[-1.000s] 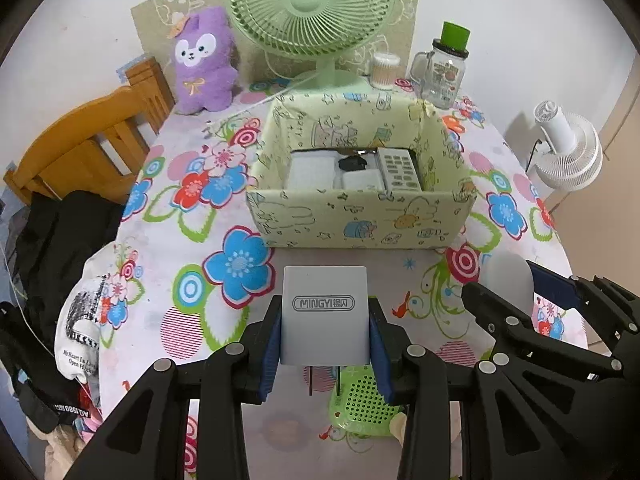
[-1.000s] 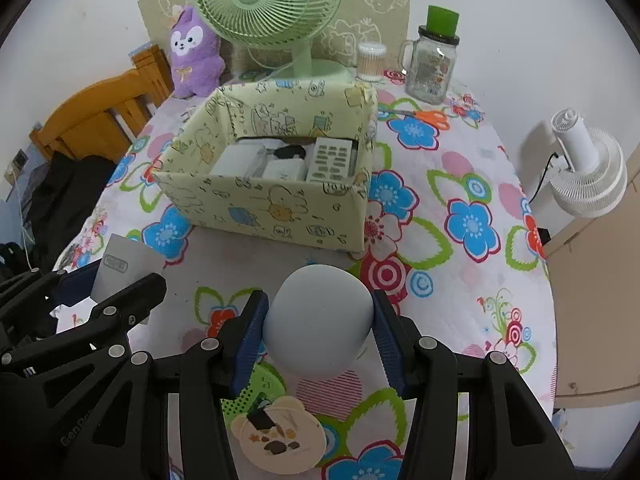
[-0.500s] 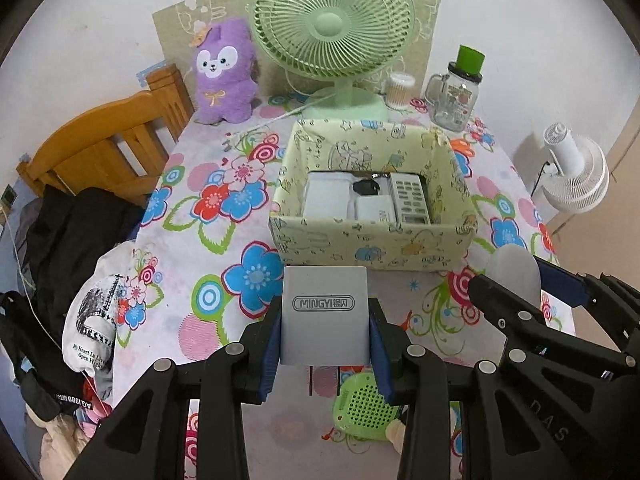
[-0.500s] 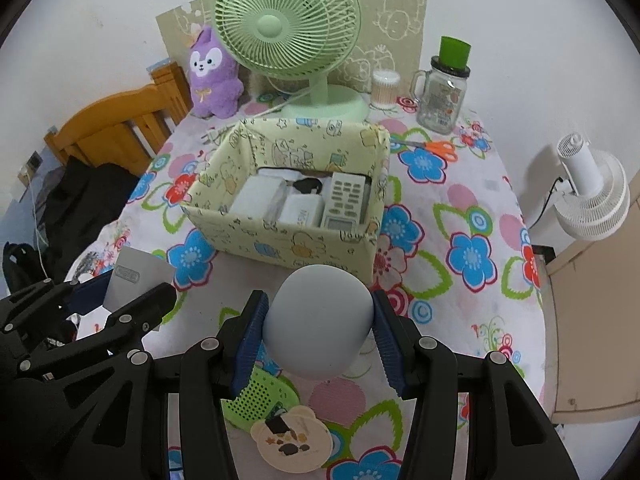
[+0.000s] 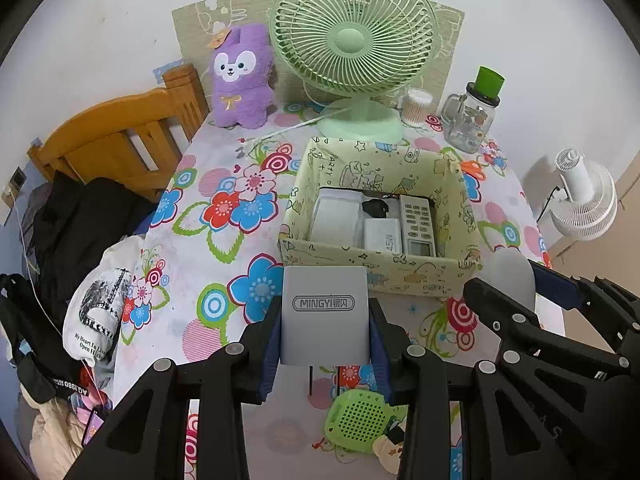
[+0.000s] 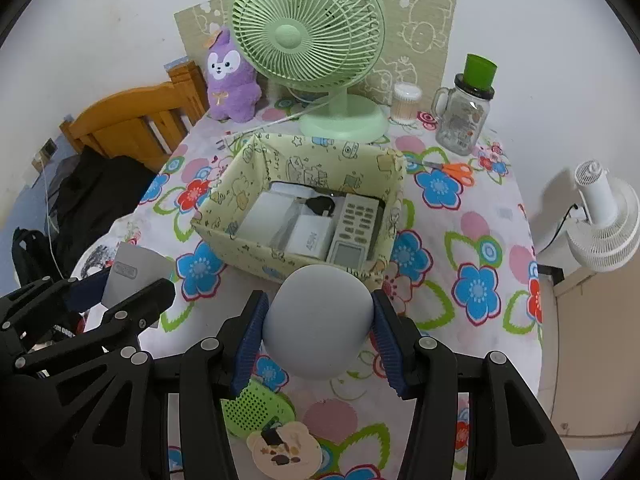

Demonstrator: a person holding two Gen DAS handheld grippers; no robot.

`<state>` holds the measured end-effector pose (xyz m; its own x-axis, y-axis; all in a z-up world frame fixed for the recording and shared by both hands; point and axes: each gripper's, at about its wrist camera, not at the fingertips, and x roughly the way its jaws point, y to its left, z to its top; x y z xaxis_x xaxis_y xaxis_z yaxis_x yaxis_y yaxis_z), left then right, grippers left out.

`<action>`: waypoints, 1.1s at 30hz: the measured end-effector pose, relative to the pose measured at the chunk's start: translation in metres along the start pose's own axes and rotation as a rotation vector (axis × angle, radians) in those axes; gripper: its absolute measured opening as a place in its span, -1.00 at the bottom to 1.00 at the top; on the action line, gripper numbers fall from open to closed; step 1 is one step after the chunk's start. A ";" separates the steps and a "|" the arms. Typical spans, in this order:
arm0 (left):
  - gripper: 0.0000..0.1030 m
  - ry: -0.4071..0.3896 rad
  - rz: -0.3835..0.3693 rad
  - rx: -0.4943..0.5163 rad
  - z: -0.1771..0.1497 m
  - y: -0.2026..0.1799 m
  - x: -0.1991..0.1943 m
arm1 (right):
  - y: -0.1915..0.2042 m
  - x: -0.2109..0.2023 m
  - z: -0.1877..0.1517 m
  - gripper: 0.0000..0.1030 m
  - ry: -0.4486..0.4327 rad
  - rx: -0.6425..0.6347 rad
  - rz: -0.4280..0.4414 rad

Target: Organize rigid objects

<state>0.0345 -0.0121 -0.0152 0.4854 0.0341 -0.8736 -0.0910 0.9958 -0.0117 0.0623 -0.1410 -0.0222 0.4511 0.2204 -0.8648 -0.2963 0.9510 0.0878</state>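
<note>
Two blue pads of the left hand-held gripper (image 5: 325,330) clamp a grey charger (image 5: 324,314) above the counter (image 5: 224,248) before the box (image 5: 380,276), while the right view shows the right hand-held gripper (image 6: 319,330) squeezing a grey ball (image 6: 318,320) near that box (image 6: 256,252).

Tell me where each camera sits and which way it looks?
Left wrist: on the left tongs, looking down at the table past the grey charger they grip; right tongs show.
Right wrist: on the right tongs, gripping a round grey speaker; left tongs show.
Both see the yellow box and green fan.
</note>
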 end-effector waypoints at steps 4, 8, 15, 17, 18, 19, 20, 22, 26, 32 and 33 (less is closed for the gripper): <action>-0.23 -0.007 -0.010 0.009 0.010 -0.002 0.001 | -0.002 -0.001 0.010 0.06 -0.002 -0.002 0.000; -0.23 0.006 -0.031 0.014 0.020 -0.002 0.006 | -0.005 -0.001 0.022 0.06 0.000 -0.005 -0.004; -0.23 0.011 -0.050 0.035 0.041 -0.003 0.015 | -0.011 0.006 0.044 0.06 0.003 0.009 -0.001; -0.23 0.013 -0.052 0.037 0.046 -0.003 0.018 | -0.012 0.010 0.050 0.06 0.008 0.008 -0.001; -0.23 0.015 -0.053 0.038 0.049 -0.002 0.020 | -0.012 0.012 0.053 0.06 0.010 0.005 -0.001; -0.23 0.018 -0.056 0.042 0.051 -0.002 0.023 | -0.012 0.015 0.055 0.06 0.012 0.004 -0.003; -0.23 0.022 -0.056 0.046 0.053 -0.002 0.026 | -0.013 0.018 0.058 0.06 0.016 0.002 -0.003; -0.23 0.032 -0.055 0.056 0.056 -0.002 0.033 | -0.014 0.023 0.062 0.06 0.021 0.003 -0.001; -0.23 0.051 -0.061 0.071 0.063 0.000 0.047 | -0.016 0.034 0.072 0.06 0.031 0.006 -0.004; -0.23 0.063 -0.076 0.111 0.073 -0.001 0.067 | -0.014 0.055 0.088 0.06 0.043 0.014 0.003; -0.23 0.065 -0.077 0.118 0.076 -0.002 0.072 | -0.014 0.058 0.090 0.06 0.044 0.014 0.002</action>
<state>0.1354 -0.0050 -0.0407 0.4295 -0.0445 -0.9020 0.0487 0.9985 -0.0260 0.1686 -0.1223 -0.0293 0.4130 0.2128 -0.8855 -0.2849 0.9537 0.0963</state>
